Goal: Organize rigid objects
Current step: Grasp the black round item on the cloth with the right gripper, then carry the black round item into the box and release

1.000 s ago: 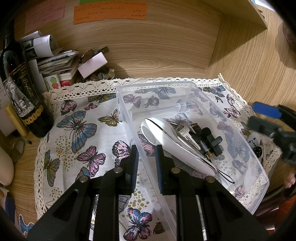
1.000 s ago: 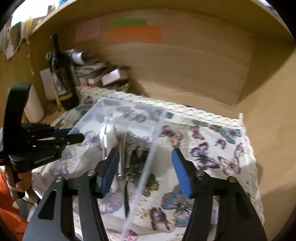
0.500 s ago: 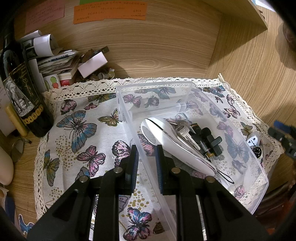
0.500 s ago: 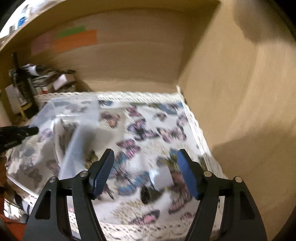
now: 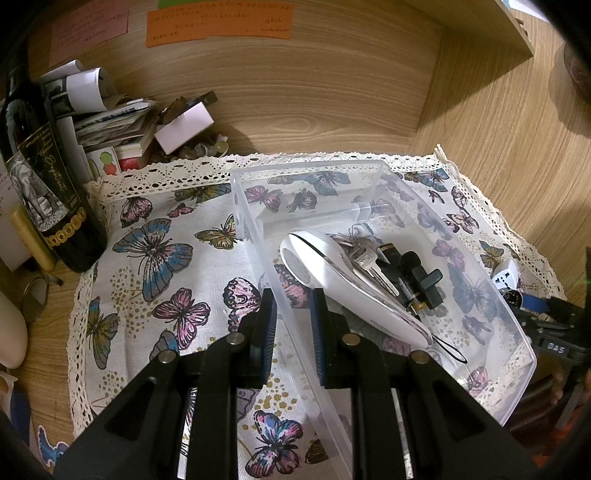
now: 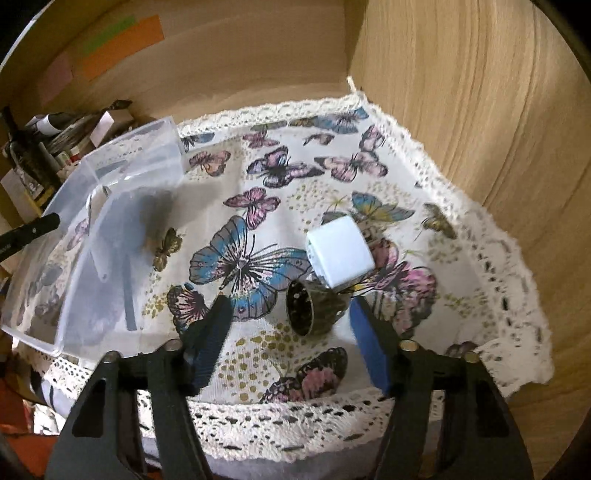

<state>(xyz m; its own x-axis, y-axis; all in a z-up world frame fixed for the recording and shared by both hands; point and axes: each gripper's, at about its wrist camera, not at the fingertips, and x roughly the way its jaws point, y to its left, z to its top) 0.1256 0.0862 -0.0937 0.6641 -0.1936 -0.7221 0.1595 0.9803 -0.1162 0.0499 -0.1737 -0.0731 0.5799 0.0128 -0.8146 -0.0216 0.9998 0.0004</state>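
Left tongs point(image 5: 291, 325): narrowed onto the near wall of the clear plastic bin point(image 5: 517, 354), one pad outside, one inside. Bin contents, ahead and right of them: white handheld device point(image 5: 332, 273), keys point(image 5: 365, 262), black parts point(image 5: 421, 277). Right tongs point(image 6: 291, 332): spread wide, empty, low over the butterfly cloth point(image 6: 258, 206), a white cube adapter point(image 6: 341, 256) and dark round piece point(image 6: 306, 310) just ahead between the pads.

Dark wine bottle point(image 5: 38, 177) beside paper clutter point(image 5: 110, 118); orange note point(image 5: 218, 20)
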